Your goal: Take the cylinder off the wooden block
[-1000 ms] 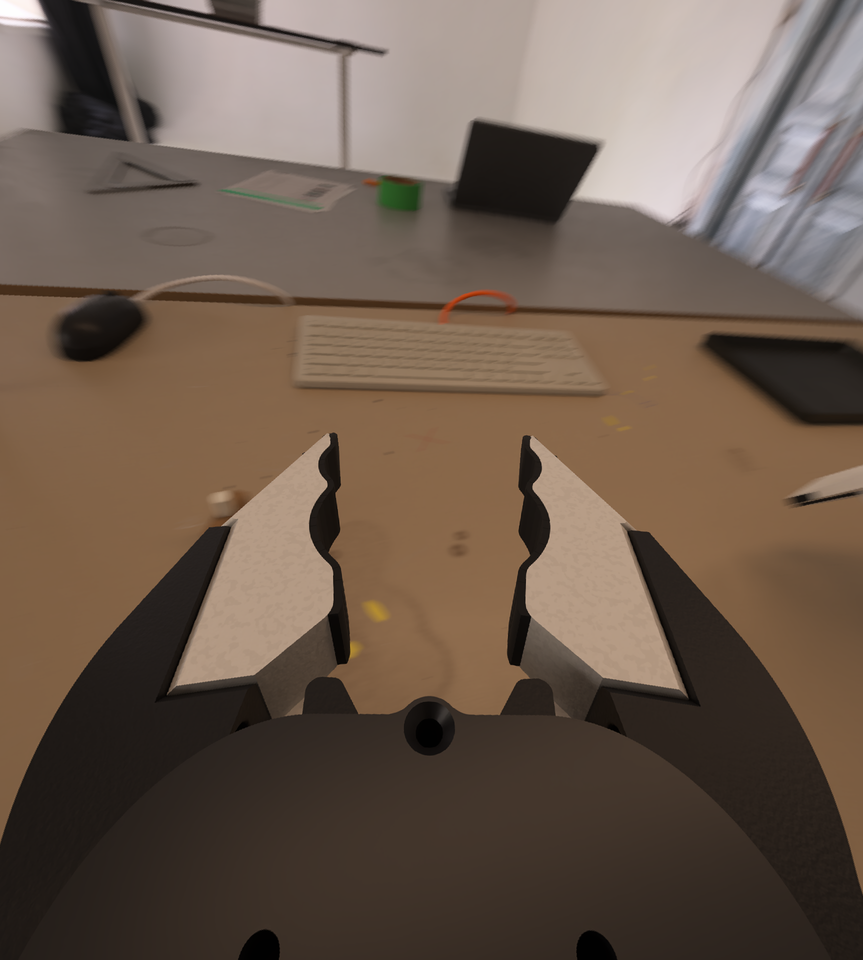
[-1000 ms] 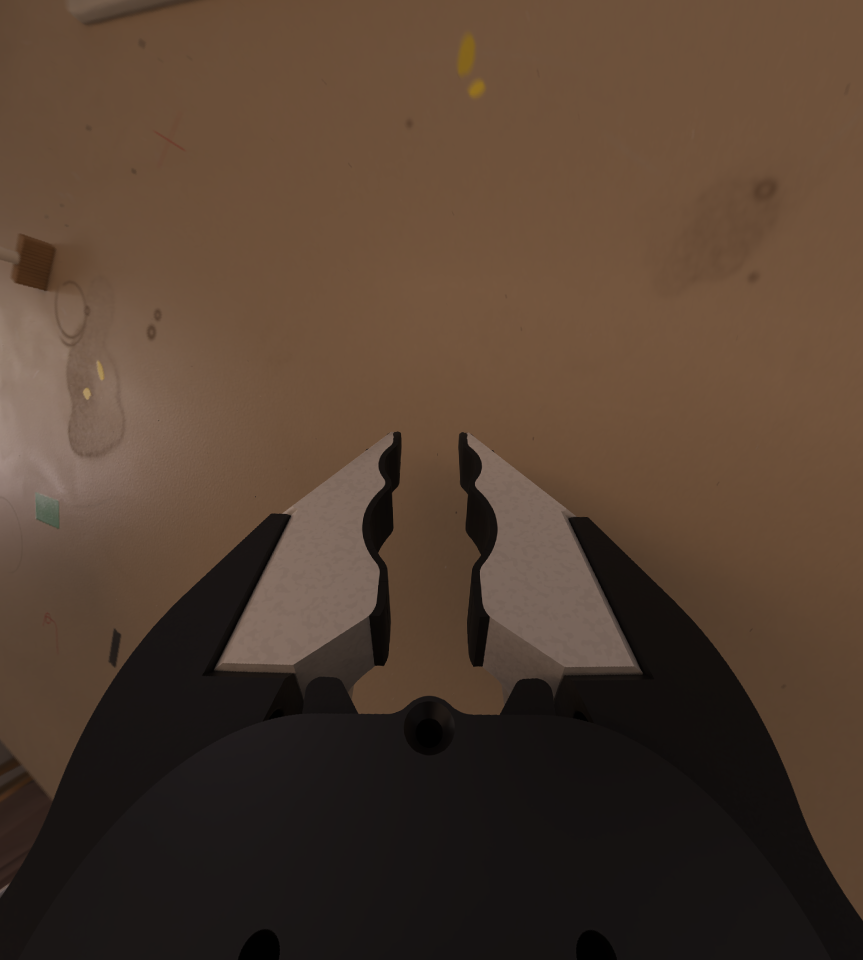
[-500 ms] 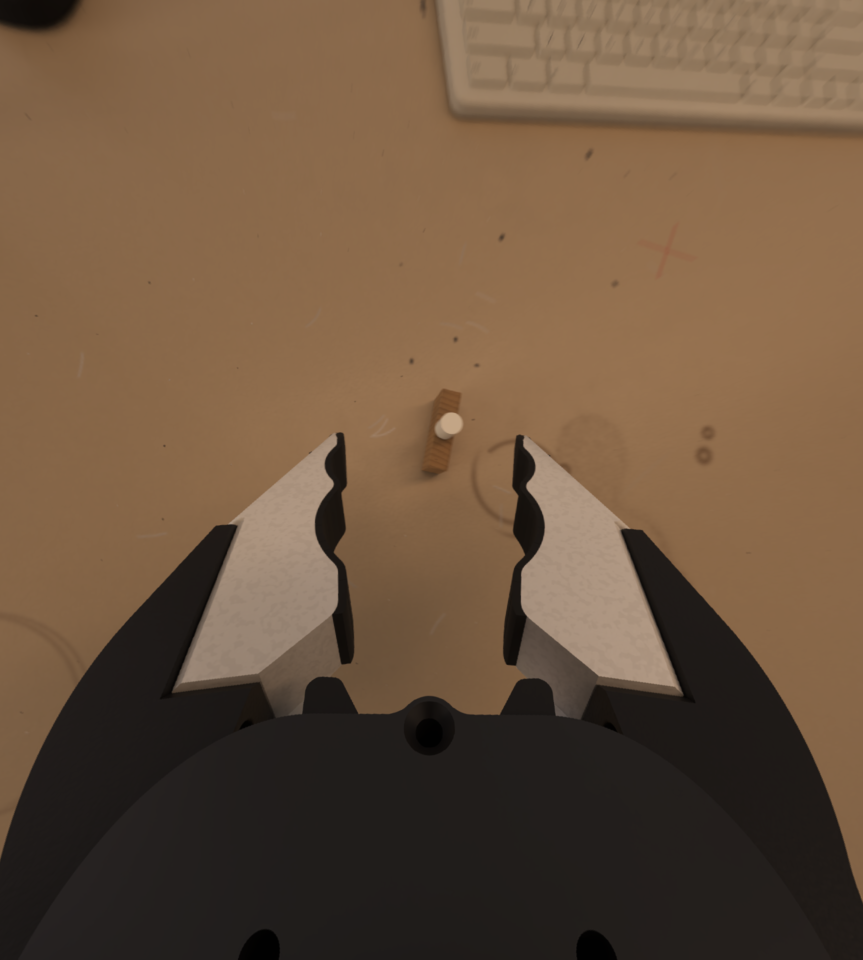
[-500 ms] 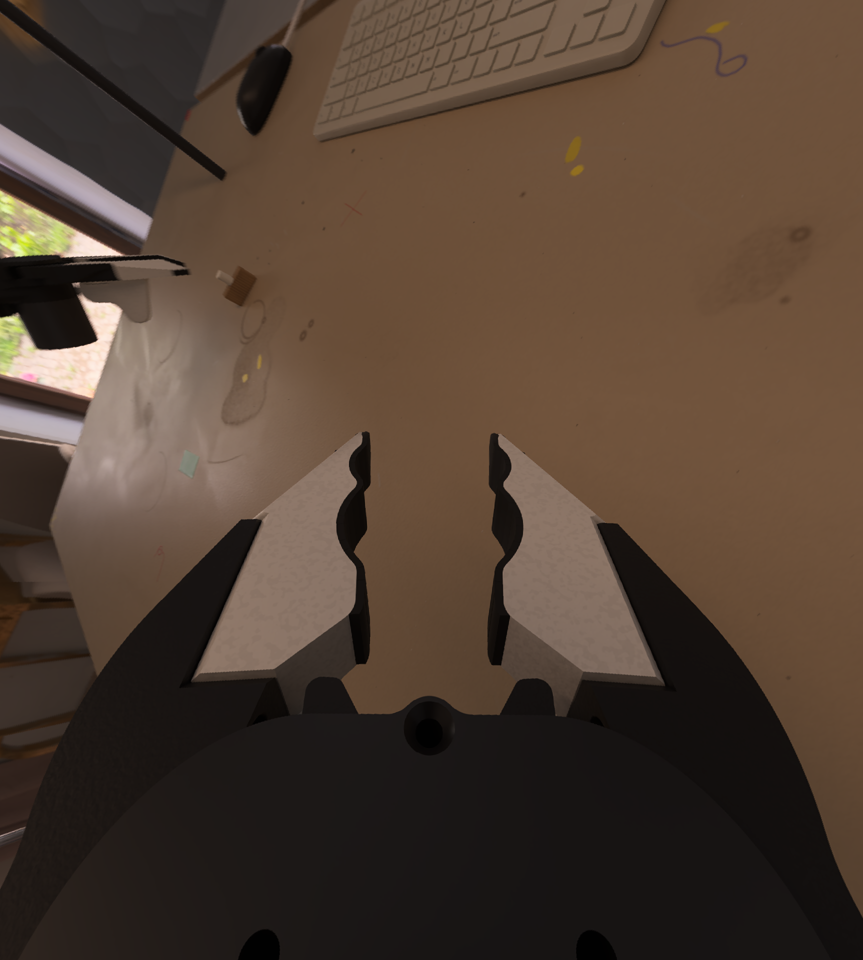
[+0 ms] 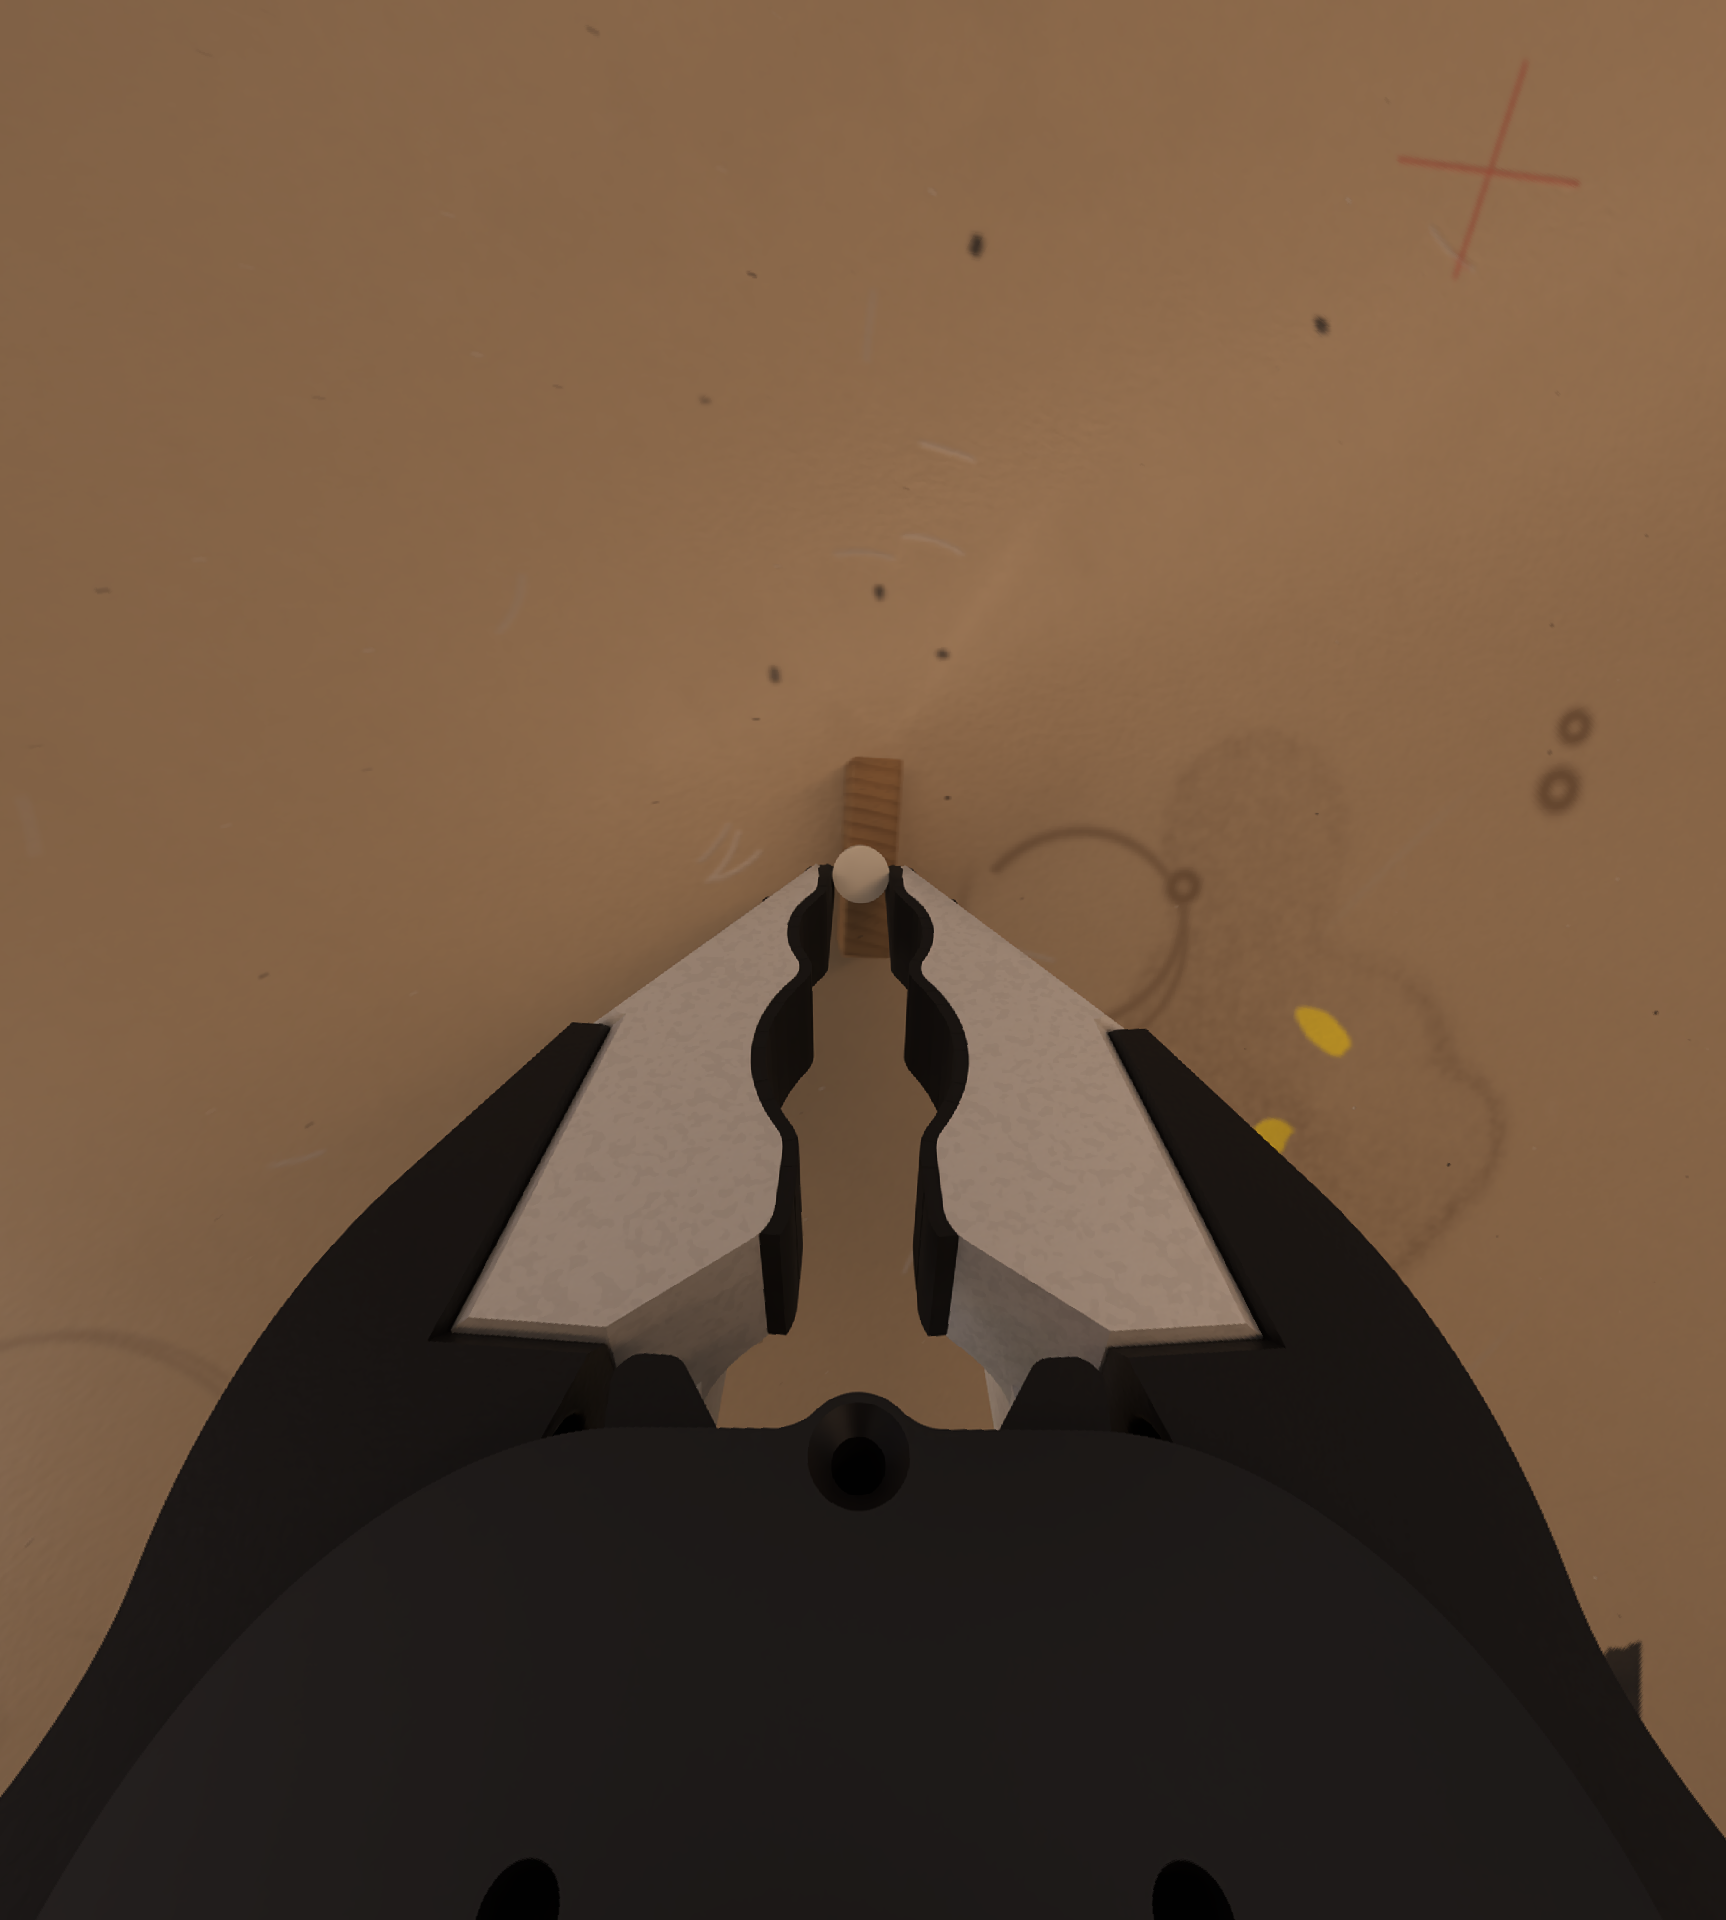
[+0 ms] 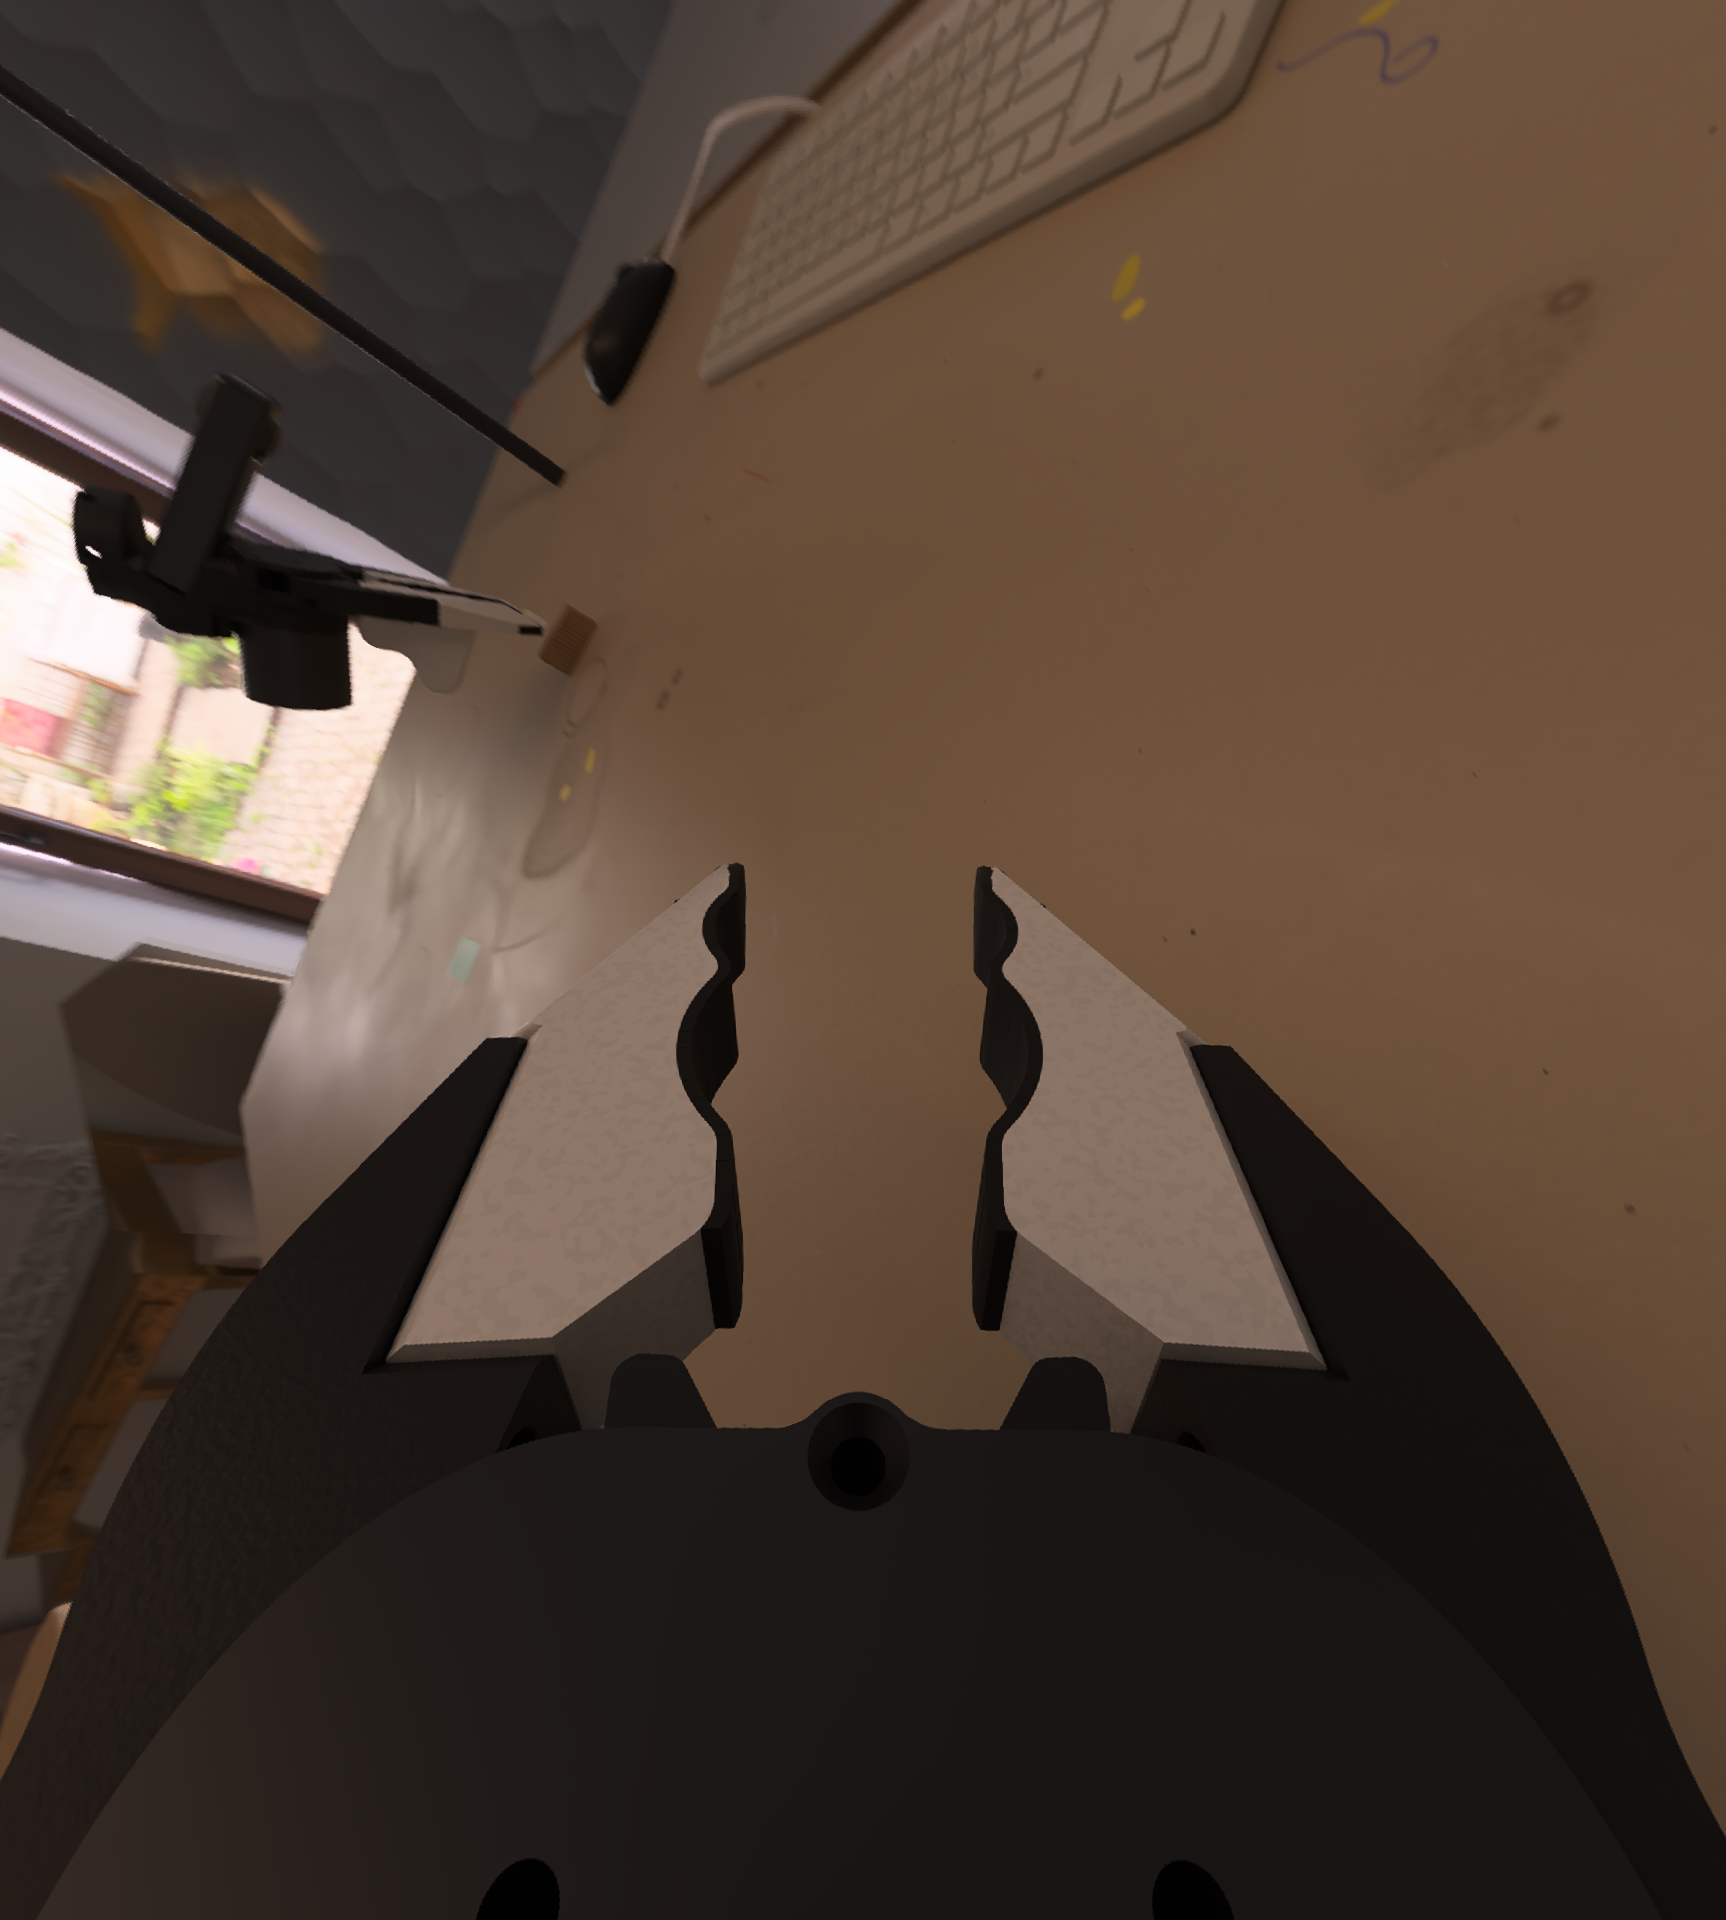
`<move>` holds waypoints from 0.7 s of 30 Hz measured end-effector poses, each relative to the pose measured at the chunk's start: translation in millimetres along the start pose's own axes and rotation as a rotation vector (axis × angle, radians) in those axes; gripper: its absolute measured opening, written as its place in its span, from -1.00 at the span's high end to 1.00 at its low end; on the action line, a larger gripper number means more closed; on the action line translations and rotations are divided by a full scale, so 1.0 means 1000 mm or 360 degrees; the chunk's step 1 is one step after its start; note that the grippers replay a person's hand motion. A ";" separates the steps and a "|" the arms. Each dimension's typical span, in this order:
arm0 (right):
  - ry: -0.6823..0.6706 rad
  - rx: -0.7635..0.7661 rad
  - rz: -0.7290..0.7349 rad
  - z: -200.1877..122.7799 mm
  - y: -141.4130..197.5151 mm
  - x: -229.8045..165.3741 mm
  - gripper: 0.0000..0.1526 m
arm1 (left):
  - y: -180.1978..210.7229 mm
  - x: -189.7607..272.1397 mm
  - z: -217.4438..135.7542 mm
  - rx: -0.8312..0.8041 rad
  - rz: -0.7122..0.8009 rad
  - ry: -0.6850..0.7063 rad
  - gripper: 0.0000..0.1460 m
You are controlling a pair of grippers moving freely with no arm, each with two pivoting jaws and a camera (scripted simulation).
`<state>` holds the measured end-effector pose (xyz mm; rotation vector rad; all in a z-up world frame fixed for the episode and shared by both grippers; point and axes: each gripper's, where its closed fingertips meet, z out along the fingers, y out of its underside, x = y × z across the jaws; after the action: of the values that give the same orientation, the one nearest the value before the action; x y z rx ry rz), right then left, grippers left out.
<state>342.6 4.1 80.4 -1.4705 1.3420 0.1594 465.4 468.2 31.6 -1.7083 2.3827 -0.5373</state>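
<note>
In the left wrist view a small white cylinder (image 5: 860, 873) stands upright on a thin wooden block (image 5: 872, 800) on the brown table. I look straight down on it. My left gripper (image 5: 859, 881) is shut on the cylinder, its fingertips (image 5: 817, 883) pressing both sides of the cylinder's top. The block's near end shows between the fingers. In the right wrist view my right gripper (image 6: 859, 883) is open and empty above bare table, far from the block (image 6: 568, 636). The left gripper (image 6: 526, 627) shows there side-on, tips at the block; the cylinder is hidden there.
A white keyboard (image 6: 963, 177) and a black mouse (image 6: 625, 327) lie at the far side of the table. The table's left edge (image 6: 402, 790) runs close to the block, with a window beyond. A red cross mark (image 5: 1487, 171) and yellow spots (image 5: 1321, 1031) are on the tabletop.
My left gripper has dropped down over the block and closed its fingers on the cylinder. My right gripper has opened wider and tilted up, bringing the keyboard and window further into view.
</note>
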 end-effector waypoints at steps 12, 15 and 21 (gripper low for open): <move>0.0176 -0.0064 -0.0146 0.017 0.005 0.030 1.00 | 0.001 -0.023 -0.104 0.0169 -0.0118 0.0006 0.87; 0.0241 -0.0080 -0.0218 0.039 0.011 0.029 1.00 | 0.000 -0.014 -0.130 0.0208 -0.0095 0.0046 0.87; 0.0340 -0.0114 -0.0400 0.085 0.012 0.015 1.00 | -0.008 0.008 -0.177 0.0266 -0.0104 0.0235 0.87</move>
<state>383.5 60.9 28.1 -1.7409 1.3163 -0.1163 410.7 492.6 198.6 -1.7332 2.3077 -0.8748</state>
